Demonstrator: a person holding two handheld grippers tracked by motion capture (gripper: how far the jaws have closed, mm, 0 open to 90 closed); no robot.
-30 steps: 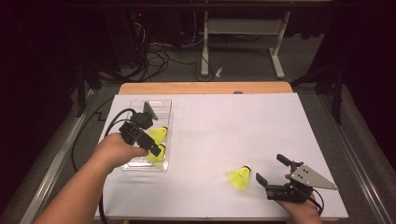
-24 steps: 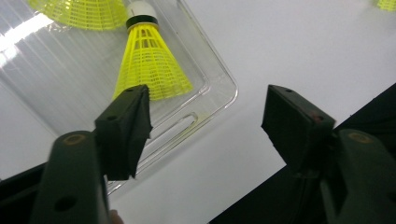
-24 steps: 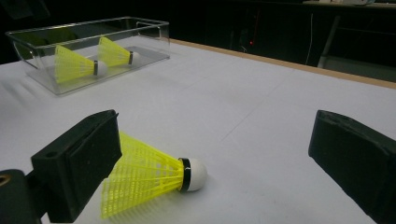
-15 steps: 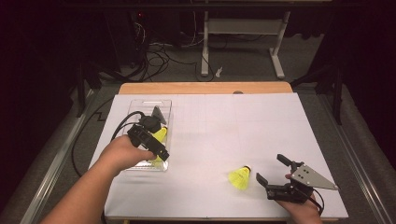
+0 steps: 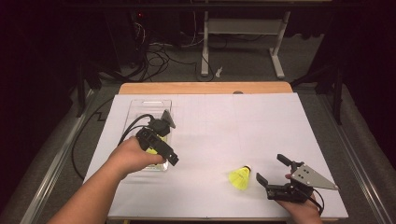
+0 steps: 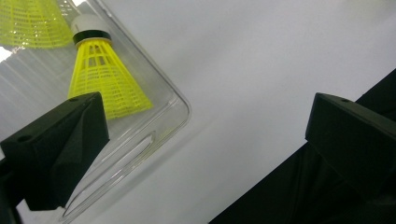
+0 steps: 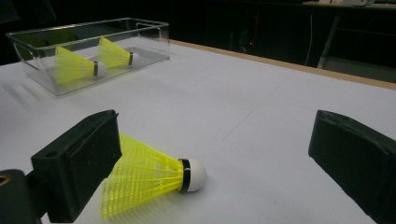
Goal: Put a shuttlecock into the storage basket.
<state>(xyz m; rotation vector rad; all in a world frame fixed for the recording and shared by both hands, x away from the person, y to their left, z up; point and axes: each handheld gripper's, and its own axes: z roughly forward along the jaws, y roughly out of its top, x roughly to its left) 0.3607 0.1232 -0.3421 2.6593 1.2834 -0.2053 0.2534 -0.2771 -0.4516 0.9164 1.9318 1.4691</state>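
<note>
A clear plastic box (image 5: 144,103) stands at the table's left with two yellow shuttlecocks (image 7: 74,65) (image 7: 114,53) lying in it. My left gripper (image 5: 164,156) hovers over the box's near end. Its jaws have just been opening and now stand wide apart with nothing pressed between them. In the left gripper view (image 6: 205,116), one shuttlecock (image 6: 105,79) lies beside the left jaw, near the box corner (image 6: 180,109). A third shuttlecock (image 5: 240,177) lies on the white table. My right gripper (image 5: 272,169) is open just to its right, level with the table, its left jaw beside the skirt (image 7: 149,175).
White paper (image 5: 224,126) covers the table, with a wooden edge (image 5: 205,87) at the far side. Cables and a desk frame (image 5: 238,42) lie on the dark floor beyond. The table's near edge runs close under both hands.
The left hand has shifted a little right and nearer along the box, and its jaws have spread apart. The right gripper and the loose shuttlecock have stayed put.
</note>
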